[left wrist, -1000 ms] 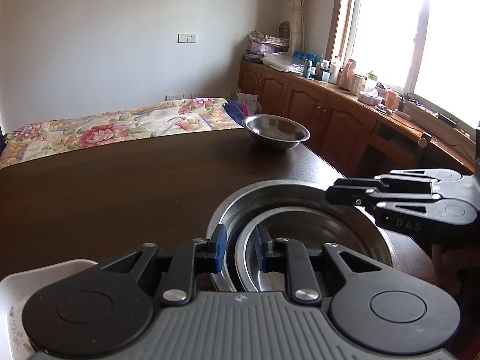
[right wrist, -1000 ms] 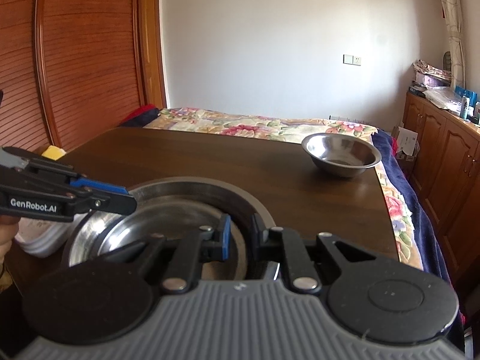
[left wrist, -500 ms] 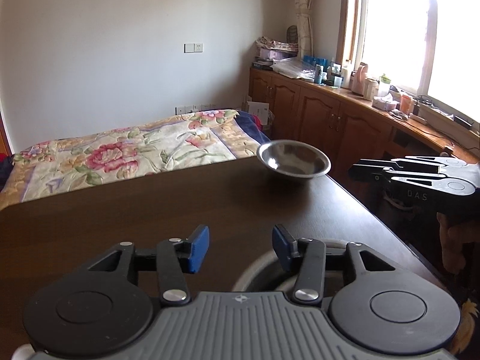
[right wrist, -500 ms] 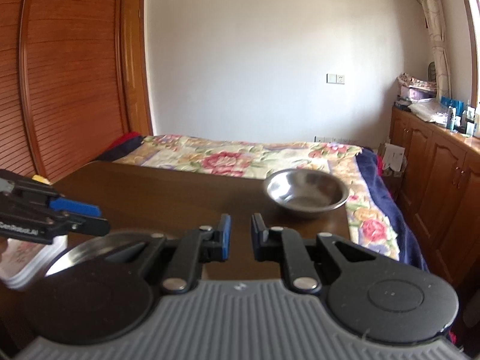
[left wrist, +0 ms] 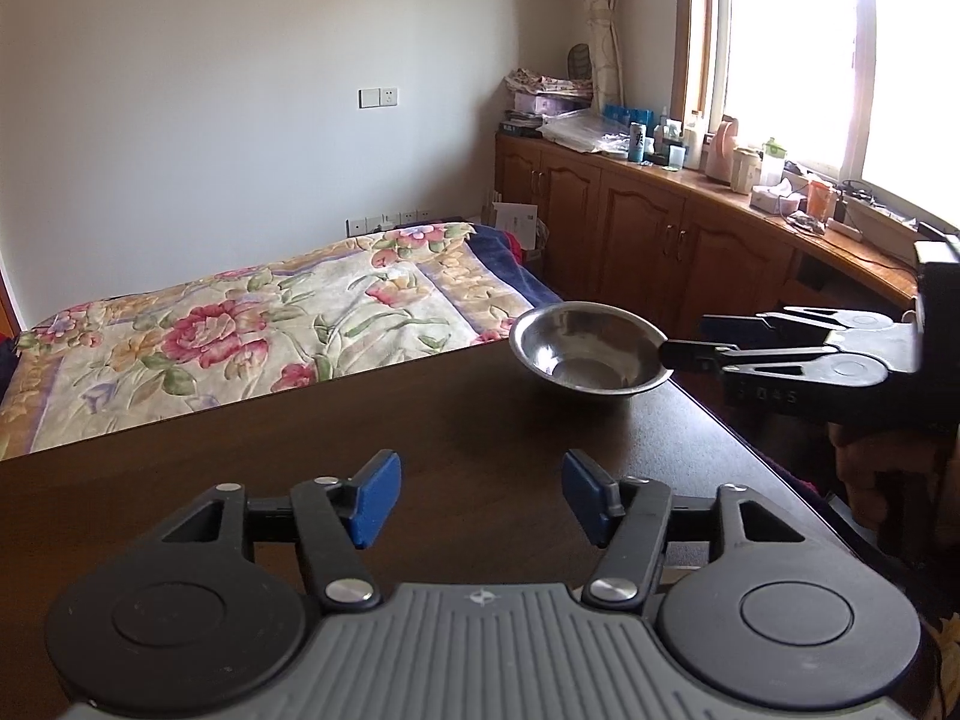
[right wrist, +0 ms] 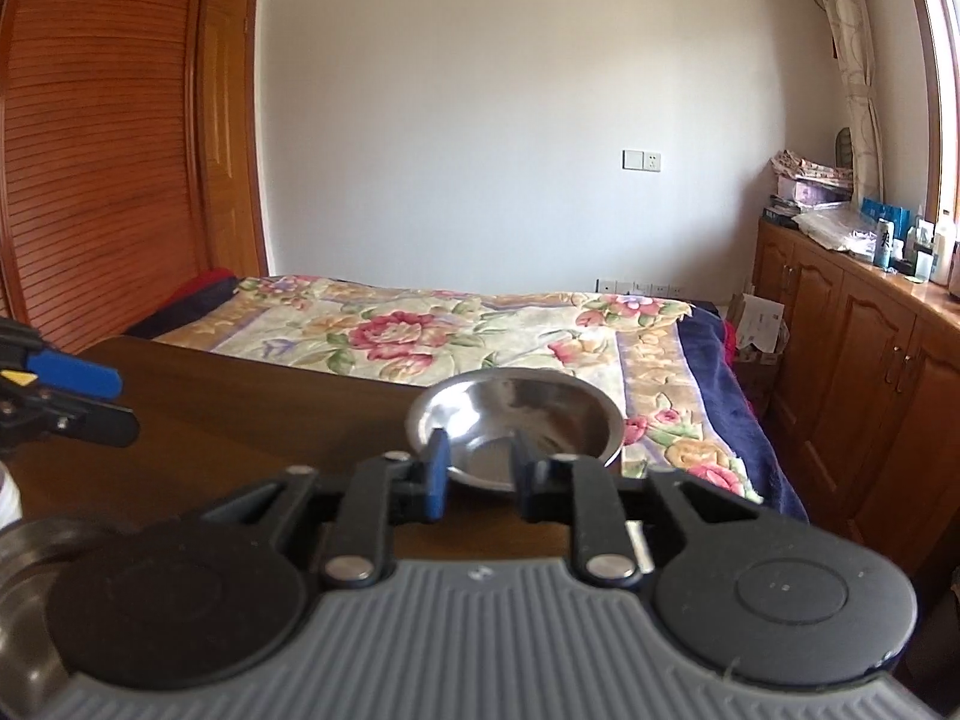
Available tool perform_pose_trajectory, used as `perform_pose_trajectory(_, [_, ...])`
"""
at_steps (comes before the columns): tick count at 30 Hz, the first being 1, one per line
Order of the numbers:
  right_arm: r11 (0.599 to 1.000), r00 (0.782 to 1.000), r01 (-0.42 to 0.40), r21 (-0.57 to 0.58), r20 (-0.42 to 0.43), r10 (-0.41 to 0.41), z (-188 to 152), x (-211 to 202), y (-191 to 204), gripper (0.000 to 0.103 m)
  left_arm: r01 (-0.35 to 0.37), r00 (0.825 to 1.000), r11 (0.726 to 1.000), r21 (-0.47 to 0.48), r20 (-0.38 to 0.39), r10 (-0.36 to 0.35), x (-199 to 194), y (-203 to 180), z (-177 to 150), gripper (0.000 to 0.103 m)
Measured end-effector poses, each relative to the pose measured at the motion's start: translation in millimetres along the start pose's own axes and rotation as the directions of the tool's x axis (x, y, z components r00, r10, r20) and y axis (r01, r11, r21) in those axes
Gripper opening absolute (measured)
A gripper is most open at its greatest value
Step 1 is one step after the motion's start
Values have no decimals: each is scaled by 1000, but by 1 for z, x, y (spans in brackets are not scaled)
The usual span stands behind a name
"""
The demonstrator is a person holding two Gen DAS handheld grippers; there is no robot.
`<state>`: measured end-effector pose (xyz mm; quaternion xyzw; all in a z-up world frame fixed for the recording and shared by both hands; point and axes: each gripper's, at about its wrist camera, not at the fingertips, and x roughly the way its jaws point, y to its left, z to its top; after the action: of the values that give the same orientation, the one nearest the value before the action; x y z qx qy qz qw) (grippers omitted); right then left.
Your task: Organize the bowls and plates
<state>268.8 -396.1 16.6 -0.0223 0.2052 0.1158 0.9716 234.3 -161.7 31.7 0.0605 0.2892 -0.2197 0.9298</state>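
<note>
Looks part done. At the near left of the desk (left wrist: 360, 420), just the shiny rim of a big bowl (right wrist: 24, 546), low in the right wrist view. Cannot tell if more bowls sit inside it. Far right on the desk, one small bowl (left wrist: 591, 354) alone, right way up, empty, close to the edge by the bed (left wrist: 240, 324). Probably the next one to tidy. So, as a guess: pick up the small bowl, carry it back near and left, set it in the big bowl. No plates clear to see.

Now the hands. Left gripper (left wrist: 477, 495) low over the bare desk, near side, tipped down a bit, aimed at the far edge. Opening up now, blue pads (left wrist: 375, 498) well apart, nothing between them. Holding nothing.

Right gripper (right wrist: 477, 474) out at the right, also tipped down a bit, aimed at the small bowl. Opening too, with a smaller gap. Small bowl seen through the gap in the right wrist view, yet farther off, not between the pads. In the left wrist view, tips right by the bowl's right rim. Touching or not: cannot tell. Not gripping anything. Seems ready to take the rim.
</note>
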Motion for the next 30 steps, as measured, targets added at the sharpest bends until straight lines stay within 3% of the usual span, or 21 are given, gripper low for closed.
perform_pose_trajectory(4, [1000, 1000, 15, 2, -4, -15, 2, 13, -10, 50, -8, 1000, 1000, -2, -1, 8, 7, -4, 8, 66])
perform_pose_trajectory(6, [1000, 1000, 24, 6, -6, -24, 3, 21, -15, 51, -7, 1000, 1000, -7, -8, 7, 14, -4, 13, 66])
perform_pose_trajectory(16, [996, 996, 82, 42, -46, -80, 2, 50, -34, 51, 11, 997, 1000, -21, -76, -12, 61, -2, 30, 61])
perform_pose_trajectory(18, [995, 995, 81, 59, -58, -78, 1, 53, -37, 51, 33, 995, 999, -38, -93, -36, 66, -1, 33, 56])
perform_pose_trajectory(26, [990, 994, 58, 127, -99, -46, -1, 64, -48, 51, 63, 989, 997, -36, -135, -67, 92, -7, 44, 53])
perform_pose_trajectory(30, [987, 993, 37, 154, -117, -19, -3, 67, -49, 43, 84, 982, 995, -49, -167, -92, 111, -8, 50, 48])
